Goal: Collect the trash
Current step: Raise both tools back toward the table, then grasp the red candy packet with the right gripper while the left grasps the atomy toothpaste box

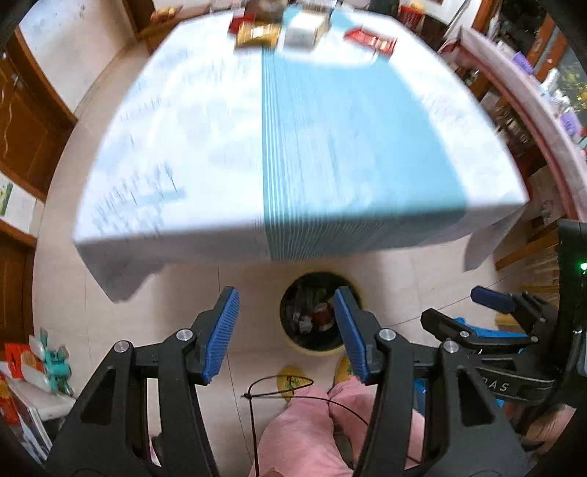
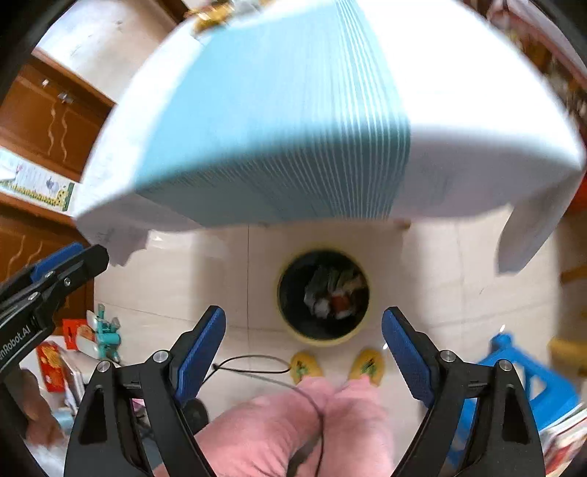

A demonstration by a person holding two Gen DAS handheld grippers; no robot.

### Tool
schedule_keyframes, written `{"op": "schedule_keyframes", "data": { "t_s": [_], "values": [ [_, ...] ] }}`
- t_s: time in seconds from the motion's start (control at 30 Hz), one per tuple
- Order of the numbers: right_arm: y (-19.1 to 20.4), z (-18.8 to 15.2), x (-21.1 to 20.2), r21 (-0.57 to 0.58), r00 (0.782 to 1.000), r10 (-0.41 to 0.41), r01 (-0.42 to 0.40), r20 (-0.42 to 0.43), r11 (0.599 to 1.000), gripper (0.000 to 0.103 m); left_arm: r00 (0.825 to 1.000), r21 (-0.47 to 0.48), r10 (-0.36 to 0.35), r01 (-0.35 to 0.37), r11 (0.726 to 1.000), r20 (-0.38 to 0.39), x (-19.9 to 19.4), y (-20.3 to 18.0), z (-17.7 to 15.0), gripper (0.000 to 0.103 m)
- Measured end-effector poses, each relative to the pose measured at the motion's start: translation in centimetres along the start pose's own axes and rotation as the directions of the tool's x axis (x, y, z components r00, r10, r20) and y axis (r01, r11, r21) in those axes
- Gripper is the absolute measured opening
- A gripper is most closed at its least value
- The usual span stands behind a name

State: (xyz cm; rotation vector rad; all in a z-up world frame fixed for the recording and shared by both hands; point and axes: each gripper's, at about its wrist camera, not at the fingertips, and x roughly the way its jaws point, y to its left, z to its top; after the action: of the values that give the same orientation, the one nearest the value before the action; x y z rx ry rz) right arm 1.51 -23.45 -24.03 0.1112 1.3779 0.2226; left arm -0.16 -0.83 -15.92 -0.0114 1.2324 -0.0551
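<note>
On the tiled floor below the table edge stands a yellow trash bin (image 1: 316, 351) (image 2: 323, 341) lined with a black bag, with wrappers and a red scrap inside. My left gripper (image 1: 288, 330) hangs high above it, open, with nothing between its blue pads. My right gripper (image 2: 304, 352) is likewise open and empty above the bin. At the far end of the table lie a gold packet (image 1: 256, 35), a silvery box (image 1: 304, 29) and a red packet (image 1: 370, 38), all blurred.
A table (image 1: 330, 146) (image 2: 275, 110) under a white and blue cloth fills the upper view. The person's pink trouser legs (image 2: 293, 422) and yellow slippers (image 2: 304, 367) are below. A blue stool (image 2: 532, 378) stands right, clutter (image 1: 36, 367) and wooden cabinets left.
</note>
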Motion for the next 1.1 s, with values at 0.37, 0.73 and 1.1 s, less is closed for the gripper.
{"op": "schedule_keyframes", "data": {
  "t_s": [0.37, 0.73, 1.1],
  "values": [
    [4.4, 5.3, -17.2, -0.074, 0.962, -0.022, 0.044, 0.271, 0.996, 0.088, 0.980, 0.066, -0.005, -0.008, 0.998, 0.200, -13.2, 0.7, 7.1, 0.051],
    [7.0, 13.5, -27.4, -0.125, 0.911, -0.016, 0.073, 0.412, 0.989, 0.088, 0.943, 0.089, 0.022, -0.054, 0.995, 0.332, -21.6, 1.3, 15.3, 0.051],
    [4.2, 30.8, -31.9, -0.228, 0.896, -0.030, 0.145, 0.442, 0.963, 0.088, 0.958, 0.093, -0.016, -0.011, 0.996, 0.287, -19.8, -0.3, 28.8, 0.051]
  ]
}}
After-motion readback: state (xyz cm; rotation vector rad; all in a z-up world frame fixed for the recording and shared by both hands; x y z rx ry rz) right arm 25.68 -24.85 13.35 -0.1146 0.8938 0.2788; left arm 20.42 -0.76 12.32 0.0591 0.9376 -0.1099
